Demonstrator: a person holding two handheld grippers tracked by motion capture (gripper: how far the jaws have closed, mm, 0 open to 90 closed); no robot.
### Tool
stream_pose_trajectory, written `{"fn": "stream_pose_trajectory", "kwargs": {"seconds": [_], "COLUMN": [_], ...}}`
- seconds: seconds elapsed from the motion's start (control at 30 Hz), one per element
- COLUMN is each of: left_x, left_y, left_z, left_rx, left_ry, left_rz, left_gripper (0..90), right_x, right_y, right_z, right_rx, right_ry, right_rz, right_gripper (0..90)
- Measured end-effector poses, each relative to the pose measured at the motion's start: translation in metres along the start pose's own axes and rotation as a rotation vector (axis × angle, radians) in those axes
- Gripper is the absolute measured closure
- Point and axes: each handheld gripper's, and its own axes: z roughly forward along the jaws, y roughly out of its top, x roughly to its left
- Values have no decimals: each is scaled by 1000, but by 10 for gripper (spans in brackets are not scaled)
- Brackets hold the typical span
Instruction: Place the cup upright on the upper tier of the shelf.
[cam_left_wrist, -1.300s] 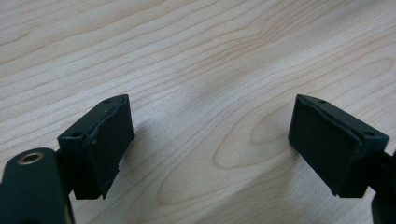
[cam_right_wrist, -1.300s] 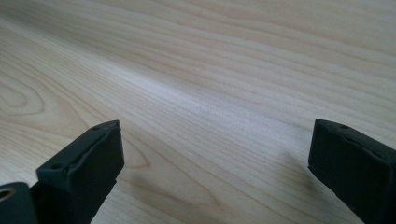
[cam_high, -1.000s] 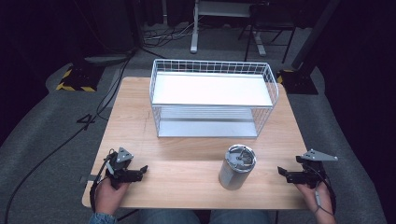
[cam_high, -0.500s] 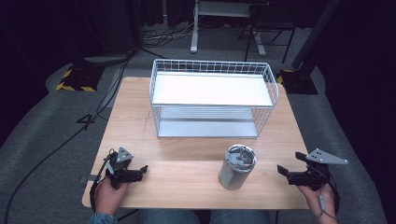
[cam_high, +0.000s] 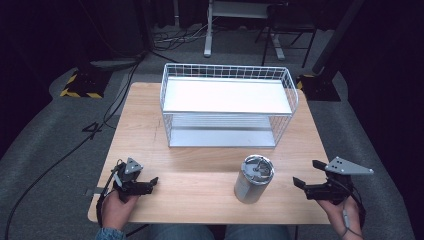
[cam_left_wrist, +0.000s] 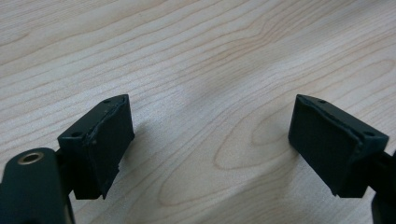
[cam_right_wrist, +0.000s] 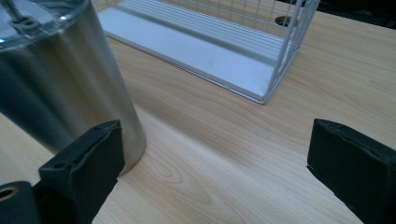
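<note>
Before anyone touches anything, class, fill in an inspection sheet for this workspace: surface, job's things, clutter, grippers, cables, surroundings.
Surface: wooden table, bare at the front.
Job's things: steel tumbler upright with lid on; white wire rack behind it.
Clutter: nothing seen.
Grippers: left gripper open, resting low over the wood; right gripper open, jaws apart, beside the tumbler, not touching.
Cables: black cable on the floor at left.
Surroundings: dark room, grey floor, stand legs behind.

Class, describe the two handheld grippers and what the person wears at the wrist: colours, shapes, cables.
Both the left gripper and right gripper are black, each with two blocky rectangular jaws and a grey three-cornered plate on top. Thin dark cables trail from both. A blue denim-like cuff shows at the left wrist.
</note>
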Motion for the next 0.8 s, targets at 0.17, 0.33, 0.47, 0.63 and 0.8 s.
{"fn": "stream_pose_trajectory", "kwargs": {"seconds": [0.17, 0.33, 0.47, 0.63, 0.8], "left_x": [0, 0, 0, 0, 0], "left_y": [0, 0, 0, 0, 0], "left_z": [0, 0, 0, 0, 0], "left_rx": [0, -1, 0, -1, 0], "left_ry": [1, 2, 0, 1, 0], "left_rz": [2, 2, 0, 2, 0], "left_gripper": [146, 146, 146, 146, 146], "right_x": [11, 25, 35, 44, 49], "right_y": [5, 8, 10, 12, 14], "right_z": [-4, -7, -6, -2, 5], "right_rx": [-24, -38, -38, -49, -51], "right_ry": [49, 80, 107, 137, 161], "right_rz": [0, -20, -33, -49, -49], "right_gripper": [43, 32, 0, 0, 0]}}
